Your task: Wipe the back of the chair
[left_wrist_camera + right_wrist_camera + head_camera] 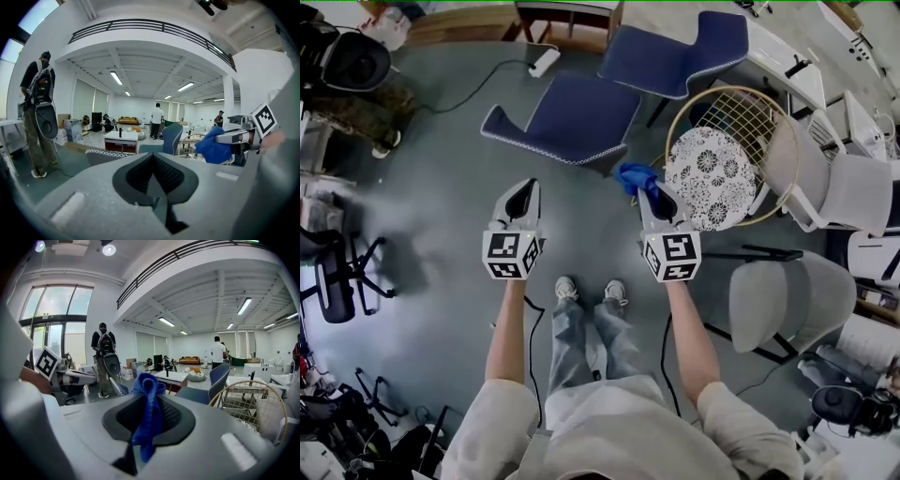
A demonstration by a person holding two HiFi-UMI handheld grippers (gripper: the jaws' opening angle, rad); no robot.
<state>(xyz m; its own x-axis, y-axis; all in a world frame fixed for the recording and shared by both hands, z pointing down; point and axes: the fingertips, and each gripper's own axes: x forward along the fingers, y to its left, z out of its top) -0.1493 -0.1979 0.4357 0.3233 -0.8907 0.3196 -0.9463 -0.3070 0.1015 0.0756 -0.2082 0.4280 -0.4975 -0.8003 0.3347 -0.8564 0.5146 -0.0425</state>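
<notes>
A blue cloth [634,175] [147,409] is pinched in my right gripper [657,200] [149,420], whose jaws are shut on it; the cloth sticks out past the tips. My left gripper [518,198] [153,180] is shut with nothing in it. The cloth [214,146] and the other gripper show at the right of the left gripper view. A round wire-back chair [741,122] with a patterned cushion [709,178] stands just right of my right gripper. A blue chair [567,117] lies tipped in front of both grippers, a second blue chair [680,53] behind it.
Grey padded chairs [792,300] stand at the right, a black office chair [333,281] at the left. A power strip and cable [544,62] lie on the floor ahead. A person with a backpack [38,112] stands to the left; others stand farther back.
</notes>
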